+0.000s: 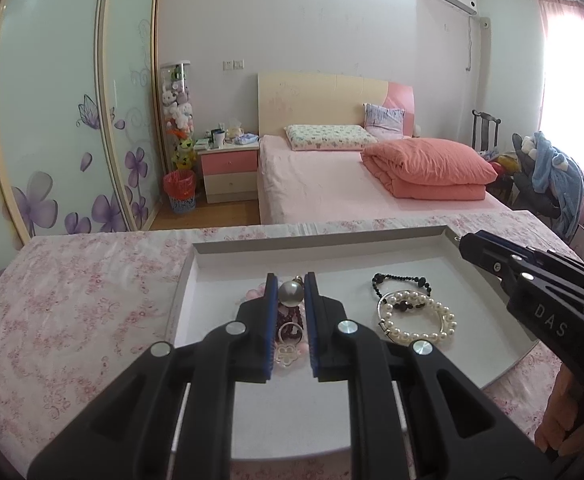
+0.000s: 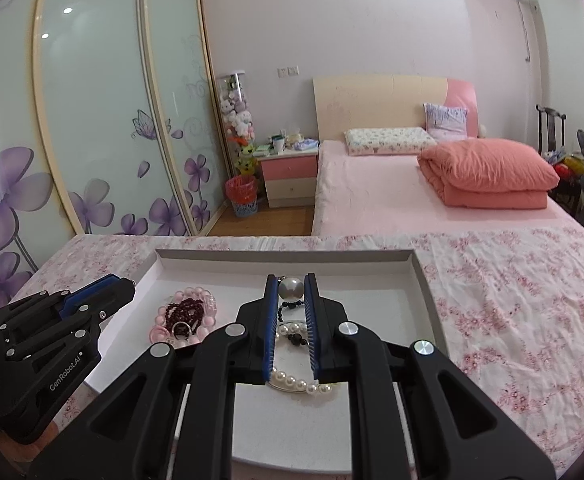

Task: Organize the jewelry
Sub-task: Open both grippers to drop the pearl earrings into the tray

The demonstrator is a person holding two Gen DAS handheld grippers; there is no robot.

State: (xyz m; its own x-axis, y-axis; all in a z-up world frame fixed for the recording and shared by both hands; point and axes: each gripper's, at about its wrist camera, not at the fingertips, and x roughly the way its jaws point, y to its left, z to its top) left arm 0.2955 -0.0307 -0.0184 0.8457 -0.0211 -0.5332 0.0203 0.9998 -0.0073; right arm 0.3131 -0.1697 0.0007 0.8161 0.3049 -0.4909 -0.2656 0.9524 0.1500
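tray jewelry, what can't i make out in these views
- left wrist view: the left claw, shut on a round pearl, covers most of the pink beads.
- right wrist view: the right claw, shut on a second pearl, hides the middle of the pearl bracelet.
- both views: the claws hide the near rim of the tray.

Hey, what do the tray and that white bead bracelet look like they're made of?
The tray looks like matte white card or thin board: flat, dull walls with sharp folded-looking corners, though painted wood is possible. The white bead bracelet looks like pearls, real or imitation: round, glossy cream beads with soft highlights, strung beside a thin silvery metal band.
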